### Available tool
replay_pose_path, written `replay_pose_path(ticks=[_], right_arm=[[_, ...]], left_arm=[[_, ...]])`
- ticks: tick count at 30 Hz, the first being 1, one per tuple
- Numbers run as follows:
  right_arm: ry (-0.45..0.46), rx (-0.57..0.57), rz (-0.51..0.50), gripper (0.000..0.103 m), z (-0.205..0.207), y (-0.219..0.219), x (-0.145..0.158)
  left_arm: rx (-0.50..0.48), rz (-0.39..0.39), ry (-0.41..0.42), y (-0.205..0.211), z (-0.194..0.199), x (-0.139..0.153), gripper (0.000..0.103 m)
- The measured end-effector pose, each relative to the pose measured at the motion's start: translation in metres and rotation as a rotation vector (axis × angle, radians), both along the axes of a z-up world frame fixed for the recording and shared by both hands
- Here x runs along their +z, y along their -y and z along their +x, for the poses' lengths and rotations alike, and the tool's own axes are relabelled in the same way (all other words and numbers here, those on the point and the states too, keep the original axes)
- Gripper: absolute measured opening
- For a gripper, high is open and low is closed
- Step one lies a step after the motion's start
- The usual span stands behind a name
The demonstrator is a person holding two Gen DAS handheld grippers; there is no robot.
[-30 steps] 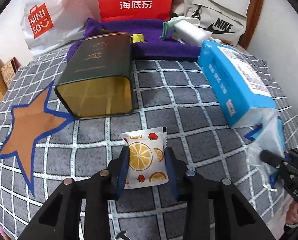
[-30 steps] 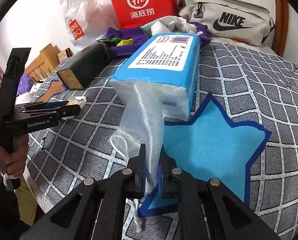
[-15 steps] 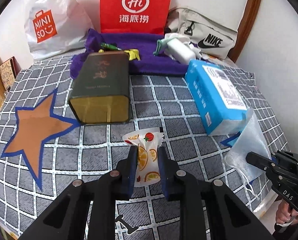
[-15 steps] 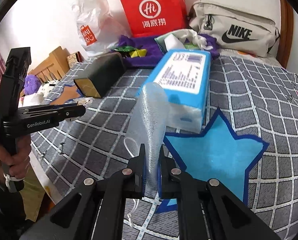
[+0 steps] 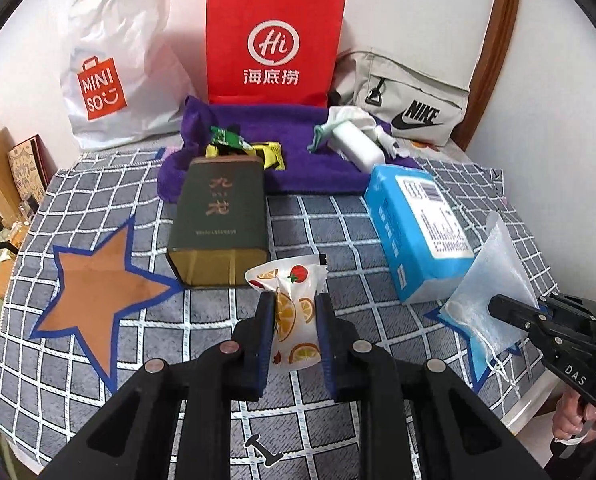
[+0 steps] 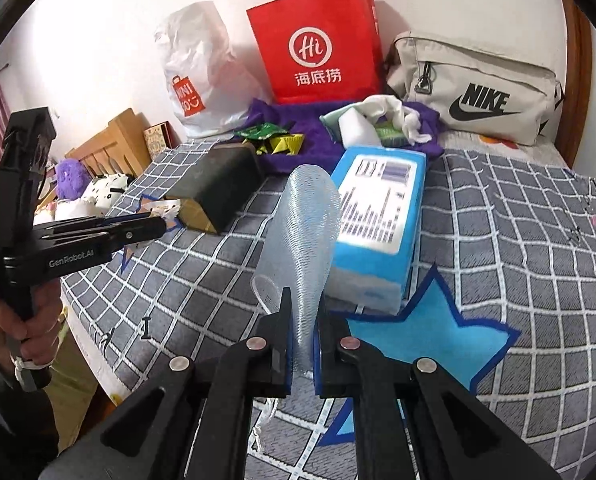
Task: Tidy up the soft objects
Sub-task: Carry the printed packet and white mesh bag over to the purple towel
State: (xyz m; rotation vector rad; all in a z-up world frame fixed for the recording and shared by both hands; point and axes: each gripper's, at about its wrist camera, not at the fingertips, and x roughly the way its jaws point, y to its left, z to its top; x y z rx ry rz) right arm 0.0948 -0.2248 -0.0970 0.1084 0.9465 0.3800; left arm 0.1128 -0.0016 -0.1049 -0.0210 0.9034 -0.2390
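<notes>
My left gripper (image 5: 293, 306) is shut on a white snack packet printed with orange slices and strawberries (image 5: 293, 312), held above the grey checked cloth (image 5: 338, 236). My right gripper (image 6: 302, 312) is shut on a pale blue mesh bag (image 6: 306, 232), lifted above the cloth; the bag also shows at the right in the left wrist view (image 5: 490, 280). A purple towel (image 5: 293, 152) at the back holds small snack packets (image 5: 233, 140) and a white roll with cloth (image 5: 358, 144).
A dark green tin box (image 5: 217, 220) lies in the middle and a blue tissue pack (image 5: 418, 228) to its right. An orange star (image 5: 97, 288) and a blue star (image 6: 430, 336) mark the cloth. A red paper bag (image 5: 273, 44), white Miniso bag (image 5: 113, 68) and beige Nike bag (image 5: 410, 100) stand at the back.
Both grippers have risen and drawn back from the cloth. The left closed on the fruit packet and lifted it; the mesh bag has come up off the tissue pack.
</notes>
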Motion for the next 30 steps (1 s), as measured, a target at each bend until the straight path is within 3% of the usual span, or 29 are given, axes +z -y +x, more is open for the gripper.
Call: replay_pose_path(ticks=[30], right_arm=[[0.052,-0.019,-0.004,0.007,0.071,-0.004,0.045]], left_arm=[[0.095,-0.025,0.045,-0.031,0.043,0.046,0.020]])
